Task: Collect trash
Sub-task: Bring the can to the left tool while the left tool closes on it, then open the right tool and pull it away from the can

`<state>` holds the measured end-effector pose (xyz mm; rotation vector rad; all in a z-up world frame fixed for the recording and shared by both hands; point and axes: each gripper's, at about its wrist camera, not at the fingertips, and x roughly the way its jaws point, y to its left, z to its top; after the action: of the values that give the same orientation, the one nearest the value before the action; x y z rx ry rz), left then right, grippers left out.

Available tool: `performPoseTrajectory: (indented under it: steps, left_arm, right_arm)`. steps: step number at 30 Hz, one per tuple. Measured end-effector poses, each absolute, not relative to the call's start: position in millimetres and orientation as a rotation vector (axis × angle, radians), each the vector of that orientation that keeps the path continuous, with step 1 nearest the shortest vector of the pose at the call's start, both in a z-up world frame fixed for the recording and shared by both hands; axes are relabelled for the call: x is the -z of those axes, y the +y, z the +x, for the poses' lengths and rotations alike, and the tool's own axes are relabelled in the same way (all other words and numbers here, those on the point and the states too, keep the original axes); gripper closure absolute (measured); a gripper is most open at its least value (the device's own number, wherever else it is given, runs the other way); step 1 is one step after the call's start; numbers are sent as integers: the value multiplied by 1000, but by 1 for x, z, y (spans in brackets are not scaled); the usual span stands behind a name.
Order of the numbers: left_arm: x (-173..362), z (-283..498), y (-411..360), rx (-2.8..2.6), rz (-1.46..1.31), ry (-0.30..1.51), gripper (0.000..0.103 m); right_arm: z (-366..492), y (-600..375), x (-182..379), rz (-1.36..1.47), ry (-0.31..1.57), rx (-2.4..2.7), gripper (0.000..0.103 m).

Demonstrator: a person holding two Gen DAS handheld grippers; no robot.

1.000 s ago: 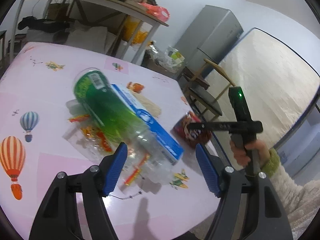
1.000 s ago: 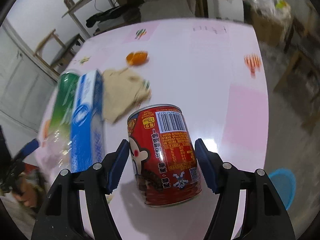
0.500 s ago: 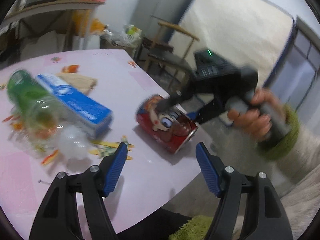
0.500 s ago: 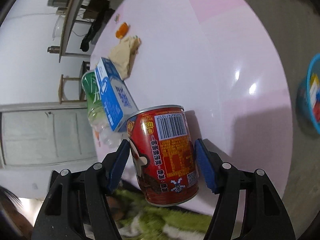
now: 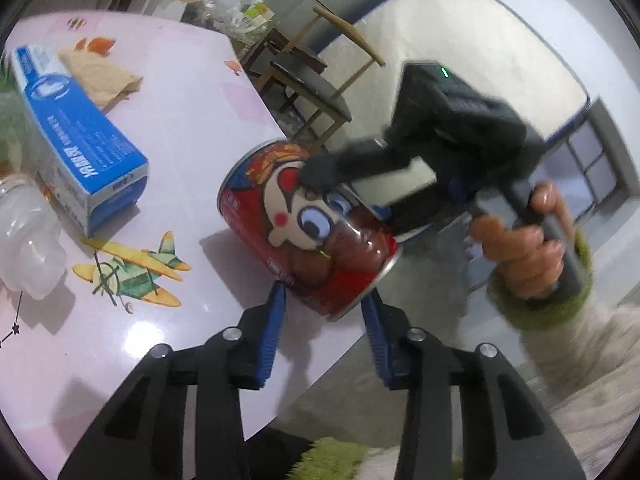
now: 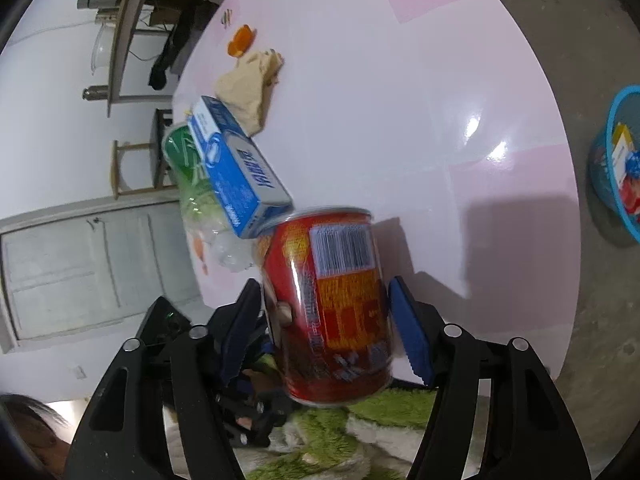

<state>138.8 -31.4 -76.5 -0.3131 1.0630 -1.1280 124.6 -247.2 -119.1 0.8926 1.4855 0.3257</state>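
The green bottle [image 6: 188, 168] lies toward the left of the table [image 6: 400, 100], with the blue carton [image 5: 76, 136] resting against it and a crumpled brown paper [image 5: 100, 72] just beyond the carton's far end. None of these needs attention during the present step.

The red can [image 5: 308, 224] is held tilted over the table's near right edge. It is pinched across its body by the right gripper [image 6: 326, 320], whose blue pads sit against both sides of the can. The left gripper [image 5: 324, 328] is placed at the can's lower rim; its jaws have just been closing, with the can's end between them. Whether its pads already press on the metal cannot be told.

If a handover is intended, the right grip should be kept firm until the left pads are seen seated flat on the can wall, not on the rolled rim, where slipping is likely. Release should then be made gradually.

The blue basket [image 6: 616, 160] stands on the floor beyond the table's right edge and already holds some trash; it is judged to be the destination. The can should be carried clear of the table edge before being dropped in.
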Motion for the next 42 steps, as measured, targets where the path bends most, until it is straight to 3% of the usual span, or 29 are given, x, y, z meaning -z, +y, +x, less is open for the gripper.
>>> performPoseTrajectory:
  steps: [11,25,35,42]
  left_arm:
    - [80,170,-30,1136,-562,1134,73]
    - [56,146,-20,1042,-467,995,70]
    - [40,125,-18,906,-215,841,33]
    - [30,126,-45,831,-41,746,26]
  right_arm:
    - [130,-250,114,991,1454,-328,31]
    - [149,-252,112,1002,1417,-328,25]
    - [154,-252,107,861,1368,-277,22]
    - [149,-263,92,768,1272,-246,22]
